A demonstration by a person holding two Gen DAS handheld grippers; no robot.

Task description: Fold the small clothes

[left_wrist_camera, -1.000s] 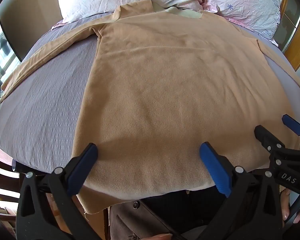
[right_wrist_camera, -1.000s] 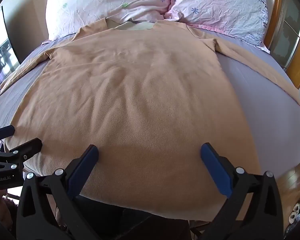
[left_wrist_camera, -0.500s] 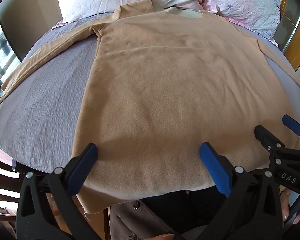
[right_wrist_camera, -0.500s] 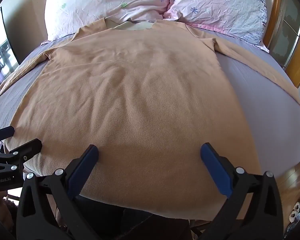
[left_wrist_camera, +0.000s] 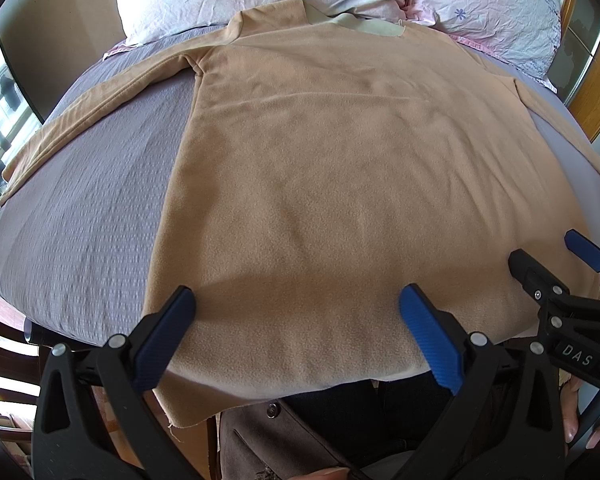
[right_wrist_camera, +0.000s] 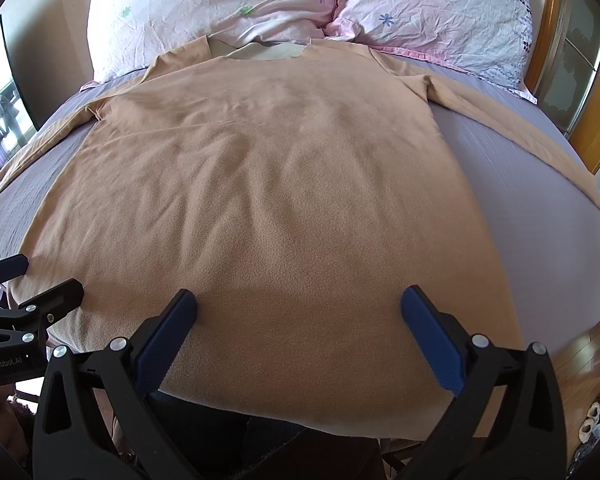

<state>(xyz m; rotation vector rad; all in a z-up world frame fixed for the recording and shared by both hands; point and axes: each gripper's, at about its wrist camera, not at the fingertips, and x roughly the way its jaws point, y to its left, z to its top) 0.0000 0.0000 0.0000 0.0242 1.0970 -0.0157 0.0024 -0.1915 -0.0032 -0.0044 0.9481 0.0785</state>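
A tan long-sleeved fleece top (left_wrist_camera: pixel 340 168) lies flat on the grey-lilac bed sheet (left_wrist_camera: pixel 88 216), neck toward the pillows, sleeves spread to both sides. It also shows in the right wrist view (right_wrist_camera: pixel 268 184). Its hem hangs over the near bed edge. My left gripper (left_wrist_camera: pixel 296 312) is open and empty, hovering over the hem's left part. My right gripper (right_wrist_camera: pixel 298 312) is open and empty over the hem's right part. Each gripper shows at the side of the other's view: the right one (left_wrist_camera: pixel 556 264), the left one (right_wrist_camera: pixel 32 280).
Two floral pillows (right_wrist_camera: pixel 220 4) (right_wrist_camera: pixel 432 8) lie at the head of the bed. A wooden headboard frame (right_wrist_camera: pixel 596 92) stands at the right. The sheet (right_wrist_camera: pixel 532 200) is bare beside the top. The person's dark clothing (left_wrist_camera: pixel 340 420) is just below the hem.
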